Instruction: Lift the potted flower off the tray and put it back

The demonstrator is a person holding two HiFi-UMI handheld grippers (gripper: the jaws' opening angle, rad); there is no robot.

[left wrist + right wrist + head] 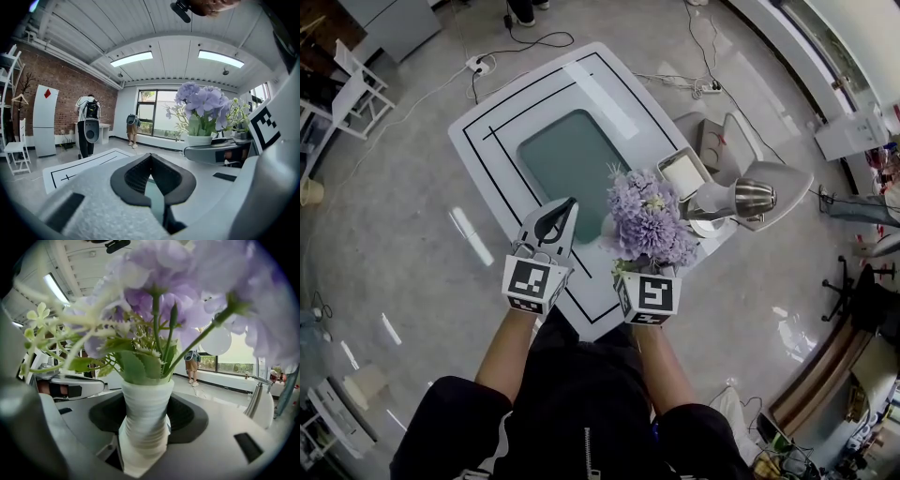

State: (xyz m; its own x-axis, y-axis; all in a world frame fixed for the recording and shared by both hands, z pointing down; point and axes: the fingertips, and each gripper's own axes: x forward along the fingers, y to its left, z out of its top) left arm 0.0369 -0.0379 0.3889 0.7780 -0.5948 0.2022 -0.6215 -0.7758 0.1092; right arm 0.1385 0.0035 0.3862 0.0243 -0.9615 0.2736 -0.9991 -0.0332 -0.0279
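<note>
The potted flower [645, 223] has lilac blooms and green leaves in a white ribbed pot [144, 425]. My right gripper [645, 279] is shut on that pot. The black pads [190, 416] press on both sides of it, and its base is hidden. In the left gripper view the pot [198, 139] shows at the right, above a right jaw. My left gripper [567, 208] hovers just left of the flower over the white table [516, 112]. It is shut and holds nothing, its tips [151, 157] meeting. A square metal tray [682, 174] lies beyond the flower.
A dark panel [572, 159] fills the table's middle. A steel dome-shaped object [755, 197] and a round white dish [709, 225] sit right of the flower. White chairs [352, 89] and floor cables [534, 42] surround the table. People [88, 125] stand far off.
</note>
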